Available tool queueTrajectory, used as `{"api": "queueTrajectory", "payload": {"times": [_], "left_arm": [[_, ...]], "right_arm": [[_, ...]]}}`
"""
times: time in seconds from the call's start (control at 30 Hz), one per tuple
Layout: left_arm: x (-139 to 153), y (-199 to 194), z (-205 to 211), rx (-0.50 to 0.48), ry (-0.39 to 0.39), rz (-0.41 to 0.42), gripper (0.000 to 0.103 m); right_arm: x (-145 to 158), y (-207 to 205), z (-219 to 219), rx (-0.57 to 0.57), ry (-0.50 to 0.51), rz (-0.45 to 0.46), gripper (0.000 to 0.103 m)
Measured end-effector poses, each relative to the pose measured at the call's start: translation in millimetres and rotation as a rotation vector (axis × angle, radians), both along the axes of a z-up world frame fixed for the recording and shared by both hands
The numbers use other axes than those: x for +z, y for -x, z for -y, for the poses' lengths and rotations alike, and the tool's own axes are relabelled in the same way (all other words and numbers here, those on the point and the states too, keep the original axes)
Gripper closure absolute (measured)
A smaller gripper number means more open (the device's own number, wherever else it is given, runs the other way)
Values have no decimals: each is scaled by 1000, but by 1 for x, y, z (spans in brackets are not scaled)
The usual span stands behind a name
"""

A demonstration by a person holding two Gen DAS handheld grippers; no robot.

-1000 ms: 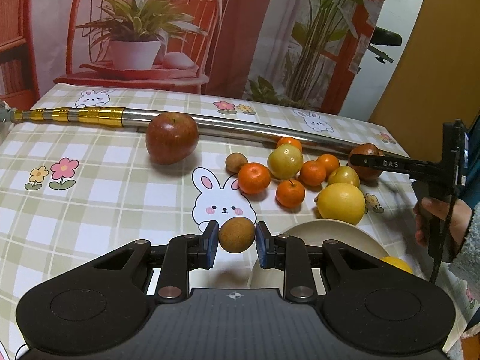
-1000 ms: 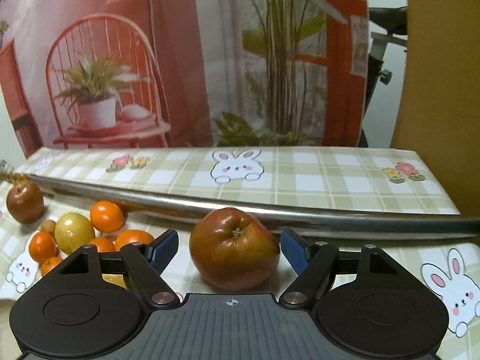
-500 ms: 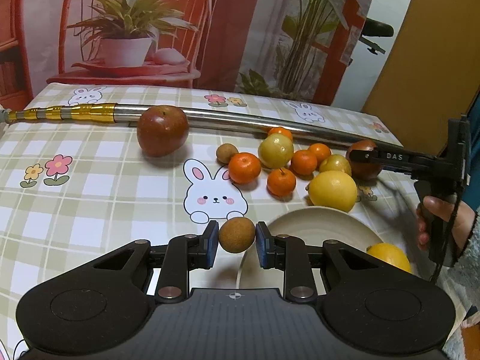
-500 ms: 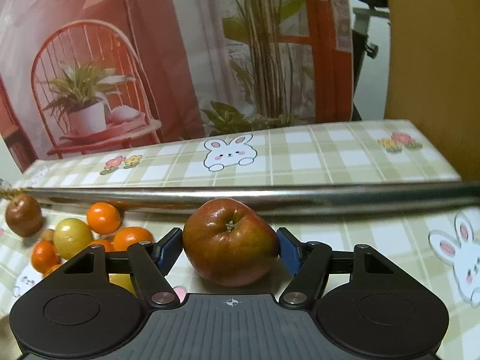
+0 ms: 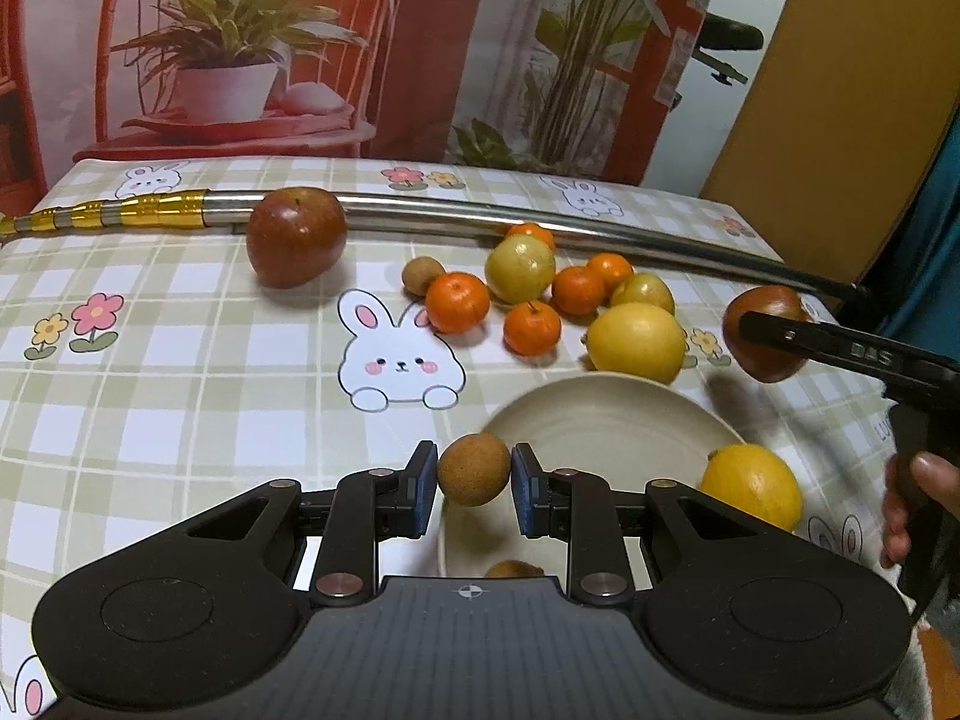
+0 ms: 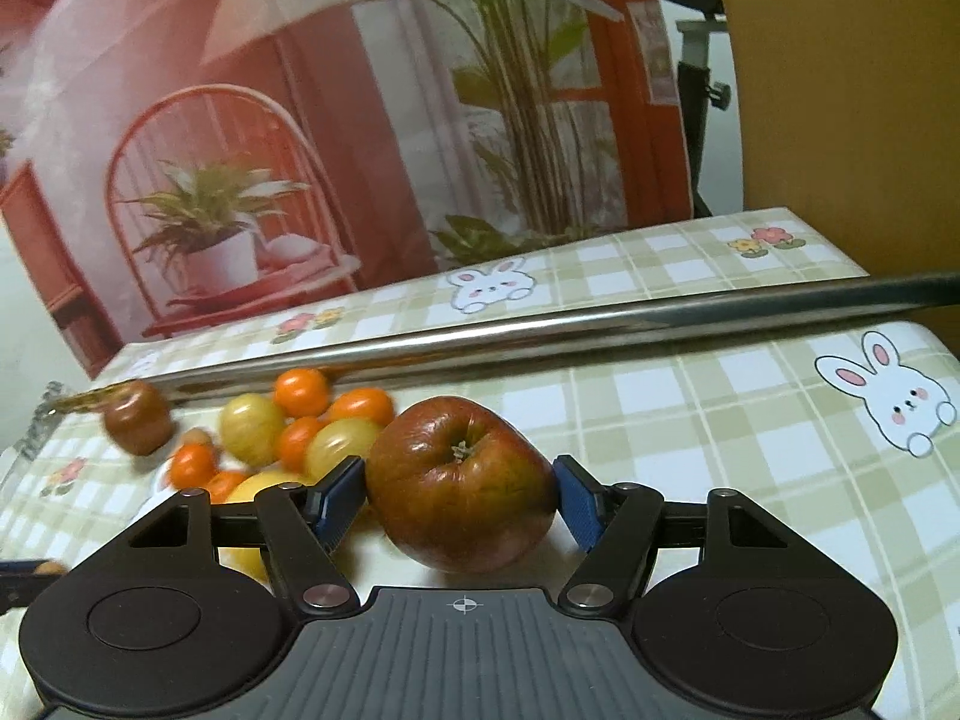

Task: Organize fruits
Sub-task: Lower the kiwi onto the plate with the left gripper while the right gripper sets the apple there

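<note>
Left wrist view, lower centre: the left gripper (image 5: 474, 480) is clamped on a small brown fruit (image 5: 474, 477), both blue pads touching its sides. A second ago this fruit hung over bare tablecloth left of the plate; now it hangs at the plate's near-left edge, so the carry has moved it toward the drop spot. Judged from this, release over the plate is the likely next step.

Just behind it, lower right of centre, lies the cream plate (image 5: 600, 420). A lemon (image 5: 753, 485) sits on its right rim area, and part of another brown fruit (image 5: 513, 569) shows at its near edge, half hidden by the gripper body.

At the right edge, mid-height, the right gripper (image 5: 765, 333) holds a red apple (image 5: 765, 333). In the right wrist view, its fingers are spread fairly wide around the apple (image 6: 461, 489), which fills the gap between the pads. The apple rested on the cloth a second ago; now the whole view is tilted, and the apple appears lifted, though contact with the cloth cannot be ruled out. It seems to be headed plateward too.

Beyond the plate, centre right of the left view, the unsorted pile waits: a large lemon (image 5: 636, 342), several tangerines (image 5: 457, 302), two yellow-green fruits (image 5: 519, 267) and another small brown one (image 5: 423, 275).

Upper left of centre, a second apple (image 5: 297, 236) sits alone against a long metal pole (image 5: 480, 216) that crosses the table (image 5: 180, 360). Most of the sorting is still to do.
</note>
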State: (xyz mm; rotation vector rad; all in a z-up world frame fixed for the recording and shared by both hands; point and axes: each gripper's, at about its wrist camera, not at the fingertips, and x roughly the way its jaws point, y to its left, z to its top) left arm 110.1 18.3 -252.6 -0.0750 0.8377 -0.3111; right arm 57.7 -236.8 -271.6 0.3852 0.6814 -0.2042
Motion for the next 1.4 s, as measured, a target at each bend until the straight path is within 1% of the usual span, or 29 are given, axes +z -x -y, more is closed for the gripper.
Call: {"api": "queueTrajectory", "payload": {"times": [0.1,0.27,0.4,0.7,0.97,1.07,1.1,1.13,1.2,1.4], "left_arm": [[-3,2,4,-16,-6,-7,75],[-5,5,13,-56,-29,-1,75],[-9,6,19,-78,-67,1,75],[-16,5,18,-75,-69,-26,75],[-19,8,23,-86,-80,-34,75],[-18,9,22,-79,-74,-36,70],[-17,10,21,-76,-63,-35,64],[-16,11,20,-72,-54,-33,60],[-13,15,19,-61,-50,-23,58],[1,26,12,-23,-34,7,55]], "right_arm": [[8,16,-15,9,15,21,39],[17,31,-27,29,-7,32,39],[21,28,-35,67,9,28,39],[27,19,-56,139,15,38,39],[33,23,-66,166,11,41,39],[35,26,-71,176,15,36,39],[36,28,-73,180,16,35,39],[37,29,-74,183,17,35,39],[39,32,-77,189,19,35,39],[46,41,-86,208,24,38,39]]}}
